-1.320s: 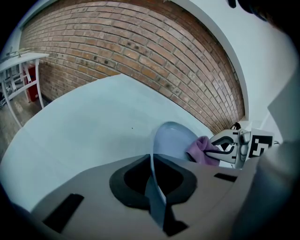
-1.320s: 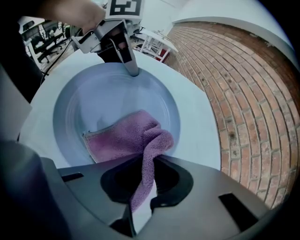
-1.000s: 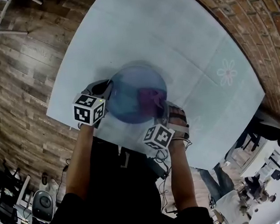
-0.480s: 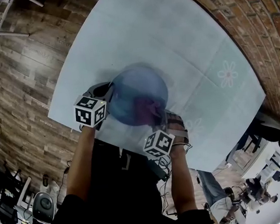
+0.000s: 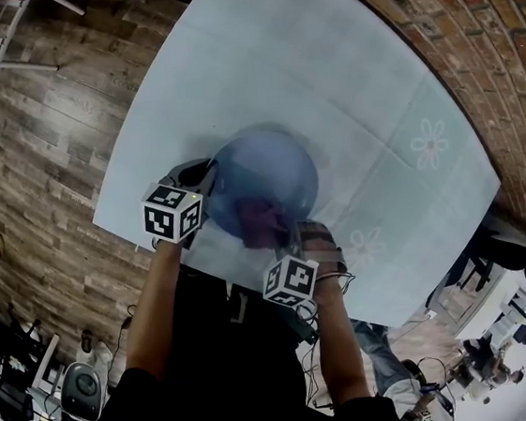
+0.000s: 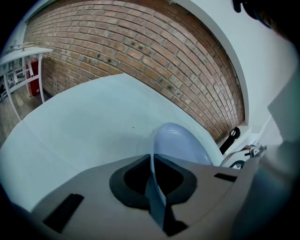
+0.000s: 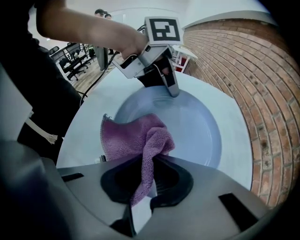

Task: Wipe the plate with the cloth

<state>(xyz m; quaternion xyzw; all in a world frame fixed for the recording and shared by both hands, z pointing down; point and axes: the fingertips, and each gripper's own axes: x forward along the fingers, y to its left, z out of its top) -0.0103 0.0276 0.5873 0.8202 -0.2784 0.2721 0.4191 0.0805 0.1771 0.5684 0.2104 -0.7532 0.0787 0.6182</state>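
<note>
Worktop (image 5: 323, 75): pale, light blue-white cover, with faint fold lines and two flower prints (image 5: 428, 142) towards its right side. Apart from the task items I saw nothing else on it.

Room: a brick wall (image 6: 140, 42) ran close behind the worktop's far edge. The floor (image 5: 38, 136) was dark wood plank. A white-framed stand (image 6: 18, 65) stood by the wall to the left. Office chairs (image 7: 75, 58) were visible further back in the room.

Plate (image 7: 197, 126): blue, round, located near the worktop edge closest to me. I could not tell whether it lay flat or was tipped.

Left hand-held gripper (image 6: 153, 168): jaws closed on the plate's rim, which stood edge-on between the pads in its own view. In the right gripper view it clamped the rim on the side away from that camera.

Right hand-held gripper (image 7: 147, 164): pointed steeply down over the near part of the plate, with its jaws closed on the cloth (image 7: 136, 136).

Cloth: purple, terry-like, pinched in a fold between the pads. The loose part was bunched against the plate's inner surface on its near-left side, with one corner reaching past the rim over the worktop.
</note>
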